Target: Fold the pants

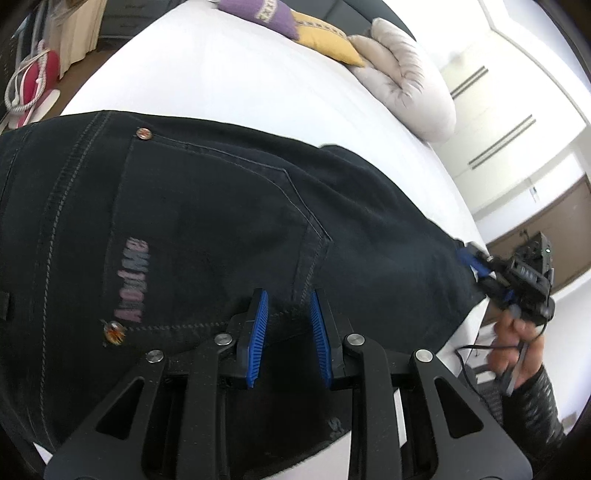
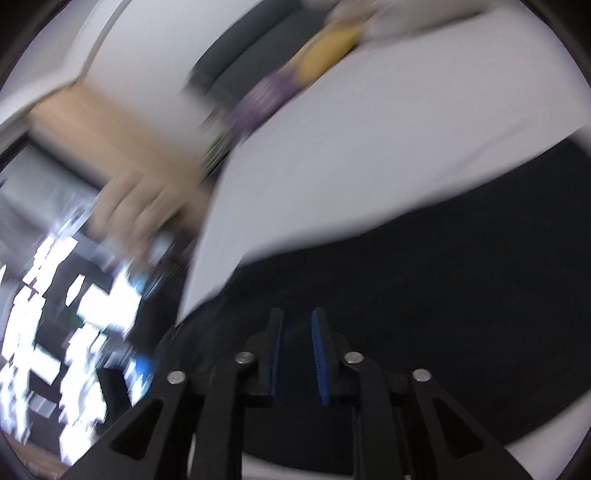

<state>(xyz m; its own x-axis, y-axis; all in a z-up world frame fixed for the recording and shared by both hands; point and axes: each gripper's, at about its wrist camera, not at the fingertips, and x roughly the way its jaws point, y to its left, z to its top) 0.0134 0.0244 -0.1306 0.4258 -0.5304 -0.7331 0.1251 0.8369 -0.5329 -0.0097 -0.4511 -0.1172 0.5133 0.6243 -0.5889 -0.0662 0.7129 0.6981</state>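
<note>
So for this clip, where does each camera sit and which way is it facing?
Left wrist: on the left gripper, looking along its fingers over the black pants on the white bed; the right gripper and hand show at right.
Right wrist: on the right gripper, blurred, facing the pants' edge.
Shared: pants, bed, yellow pillow.

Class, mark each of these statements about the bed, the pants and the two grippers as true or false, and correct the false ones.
1. The pants are light blue. False: they are black.
2. The pants lie on a white bed. True.
3. The left gripper has red finger pads. False: the pads are blue.
4. A yellow cushion lies between a purple cushion and a pale cushion. True.
5. The back pocket carries pink lettering. True.
6. The right gripper hangs over bare floor. False: it is over the pants.
</note>
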